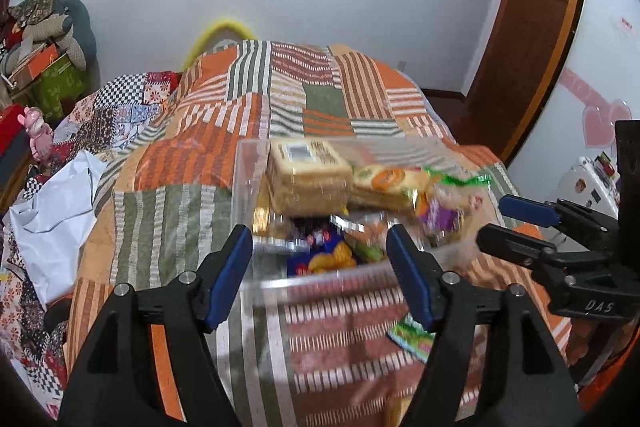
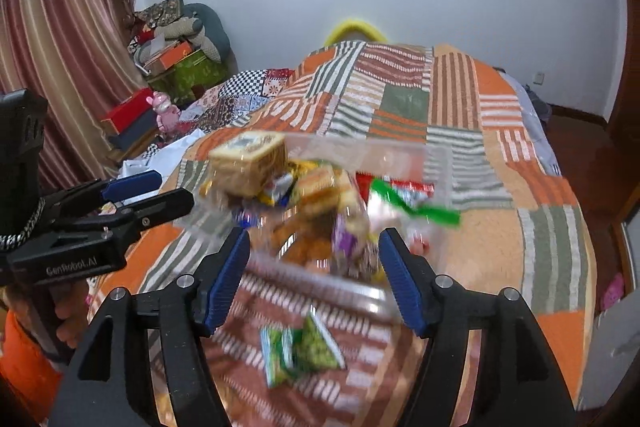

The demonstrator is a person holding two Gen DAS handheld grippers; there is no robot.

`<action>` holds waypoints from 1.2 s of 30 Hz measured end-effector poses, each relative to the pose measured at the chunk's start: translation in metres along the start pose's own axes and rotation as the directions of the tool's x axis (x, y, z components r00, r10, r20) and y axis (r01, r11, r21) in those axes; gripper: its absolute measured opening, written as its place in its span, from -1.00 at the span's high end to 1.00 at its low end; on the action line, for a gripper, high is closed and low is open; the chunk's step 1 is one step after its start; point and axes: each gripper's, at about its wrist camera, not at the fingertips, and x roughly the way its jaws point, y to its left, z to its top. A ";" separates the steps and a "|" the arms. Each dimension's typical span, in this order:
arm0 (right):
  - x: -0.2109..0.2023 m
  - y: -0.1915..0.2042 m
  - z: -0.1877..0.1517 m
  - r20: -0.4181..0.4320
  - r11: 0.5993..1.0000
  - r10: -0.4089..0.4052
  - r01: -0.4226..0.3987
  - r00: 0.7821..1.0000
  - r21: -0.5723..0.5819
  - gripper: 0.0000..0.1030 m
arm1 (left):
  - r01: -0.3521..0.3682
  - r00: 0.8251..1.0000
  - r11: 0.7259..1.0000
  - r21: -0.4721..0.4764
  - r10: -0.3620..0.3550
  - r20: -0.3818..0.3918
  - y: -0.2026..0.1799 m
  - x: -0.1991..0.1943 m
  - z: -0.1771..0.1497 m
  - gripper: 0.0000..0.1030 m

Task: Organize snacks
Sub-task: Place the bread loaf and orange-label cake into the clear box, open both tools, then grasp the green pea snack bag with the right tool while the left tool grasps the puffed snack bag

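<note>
- My left claw (image 1: 320, 267) stands open, about half wide, and nothing is between its blue pads. It hangs just before the near wall of the clear box.
- My right claw (image 2: 314, 273) is the same: open about half wide, empty, and just before the near wall of the clear box (image 2: 436, 163), beside the left one.
- One small green snack packet (image 2: 300, 351) lies on the bed cover (image 2: 556, 227), outside the clear box, on the near side of it. It is below my right claw. In the left view I see only its corner. I think it is what is left to put away.
- The clear box stands on the bed cover, and most snacks are already in it, so I judge the task is nearly done.
- At the far left part of the clear box there is a square pack of biscuits (image 1: 306, 175), on top of the pile. Just to its right lies a pack with an orange label (image 1: 386, 183).
- To the right side of the clear box I see green and purple wrappers (image 2: 412, 205), but they are blurred and I cannot tell what they are.
- Left of the clear box, on the bed, lies a white plastic bag (image 1: 56, 211). If it holds more snacks I cannot tell.
</note>
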 end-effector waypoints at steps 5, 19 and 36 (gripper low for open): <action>0.007 -0.006 -0.025 -0.054 0.999 0.013 -0.012 0.998 0.036 -0.27 | 0.007 0.999 1.000 0.004 -0.007 -0.041 0.000 -0.004 -0.023 -0.41; 0.060 -0.009 -0.057 -0.203 0.999 0.008 0.000 0.979 0.039 -0.27 | 0.023 0.983 1.000 -0.009 -0.024 -0.180 0.006 0.028 -0.080 -0.46; 0.025 -0.020 -0.074 -0.142 0.992 0.073 -0.058 0.987 0.108 0.73 | 0.095 0.976 0.995 -0.008 -0.095 -0.198 -0.024 0.006 -0.093 -0.46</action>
